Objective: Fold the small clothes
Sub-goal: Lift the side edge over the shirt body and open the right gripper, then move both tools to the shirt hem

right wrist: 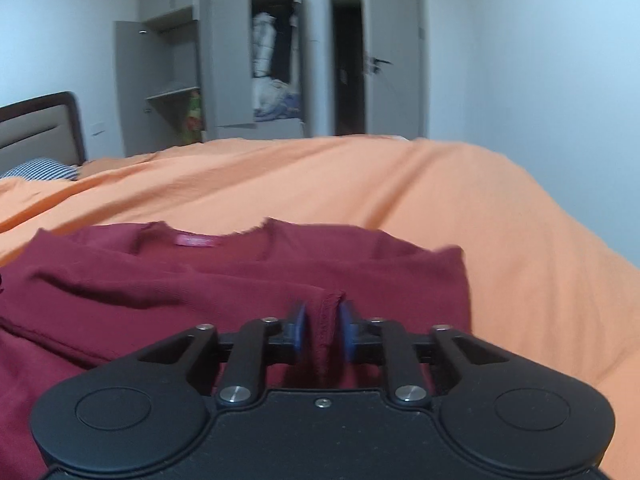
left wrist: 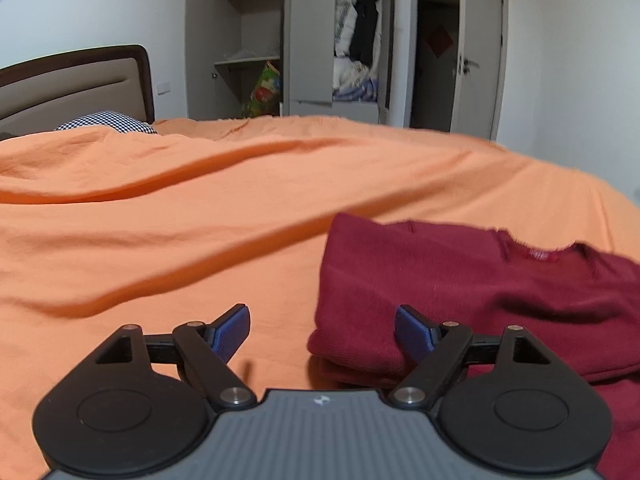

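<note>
A wide bed (left wrist: 240, 200) under an orange cover fills the foreground, its padded headboard (left wrist: 76, 84) at the far left edge above a checked pillow (left wrist: 108, 122). Beyond stand pale walls (right wrist: 520, 60), a grey wardrobe (left wrist: 288, 40) with open doors, and a dark doorway (right wrist: 346, 60).

one dark red garment (right wrist: 248, 280) lies on one bed (left wrist: 200, 208) under one orange cover (right wrist: 500, 220). two hand-held grippers: left hand-held gripper (left wrist: 322, 334), right hand-held gripper (right wrist: 322, 334). one checked pillow (left wrist: 108, 122), one wardrobe (left wrist: 292, 40), one door (left wrist: 476, 52).
</note>
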A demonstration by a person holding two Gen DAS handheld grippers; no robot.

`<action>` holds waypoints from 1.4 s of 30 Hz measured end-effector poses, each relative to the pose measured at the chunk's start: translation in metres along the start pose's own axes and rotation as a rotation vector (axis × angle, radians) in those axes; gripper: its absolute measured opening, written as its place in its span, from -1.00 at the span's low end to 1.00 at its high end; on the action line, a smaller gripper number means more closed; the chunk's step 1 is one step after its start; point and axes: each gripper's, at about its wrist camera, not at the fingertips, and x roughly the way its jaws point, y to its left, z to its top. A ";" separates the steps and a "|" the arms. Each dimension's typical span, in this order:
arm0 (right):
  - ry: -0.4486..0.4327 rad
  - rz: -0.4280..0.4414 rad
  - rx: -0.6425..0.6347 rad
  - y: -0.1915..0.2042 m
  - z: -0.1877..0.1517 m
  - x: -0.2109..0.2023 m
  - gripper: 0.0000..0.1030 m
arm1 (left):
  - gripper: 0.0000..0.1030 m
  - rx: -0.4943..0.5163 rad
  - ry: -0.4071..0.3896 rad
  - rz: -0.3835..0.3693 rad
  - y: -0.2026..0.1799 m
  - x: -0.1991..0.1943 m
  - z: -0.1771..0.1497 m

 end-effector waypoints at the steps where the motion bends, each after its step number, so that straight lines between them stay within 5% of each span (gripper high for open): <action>1: -0.017 0.000 0.008 -0.001 0.000 -0.002 -0.12 | 0.68 0.009 0.002 0.003 -0.002 0.004 0.000; 3: -0.043 0.005 0.000 0.000 0.001 -0.006 0.39 | 0.76 0.021 0.005 0.014 -0.006 0.011 -0.001; 7: -0.033 0.061 -0.099 0.013 0.003 -0.003 0.62 | 0.82 0.012 0.025 0.036 -0.010 0.025 -0.003; 10: 0.027 0.006 -0.180 0.025 -0.001 0.017 0.61 | 0.94 -0.030 0.043 0.047 -0.006 0.034 -0.007; 13: 0.069 -0.084 -0.131 0.016 -0.009 0.038 0.64 | 1.00 -0.080 0.056 0.036 0.002 0.040 -0.013; 20: 0.063 -0.070 -0.031 0.000 -0.010 0.028 0.95 | 0.99 -0.077 0.073 0.017 0.010 0.033 -0.011; 29: 0.129 0.039 -0.012 -0.020 -0.041 -0.045 0.99 | 0.99 -0.085 0.125 -0.014 0.025 -0.015 -0.029; 37: 0.153 0.073 0.040 -0.032 -0.082 -0.114 0.99 | 0.99 0.124 0.138 -0.003 0.010 -0.078 -0.074; 42: 0.136 0.079 0.046 -0.035 -0.109 -0.161 0.99 | 0.99 0.122 0.137 -0.022 0.016 -0.116 -0.110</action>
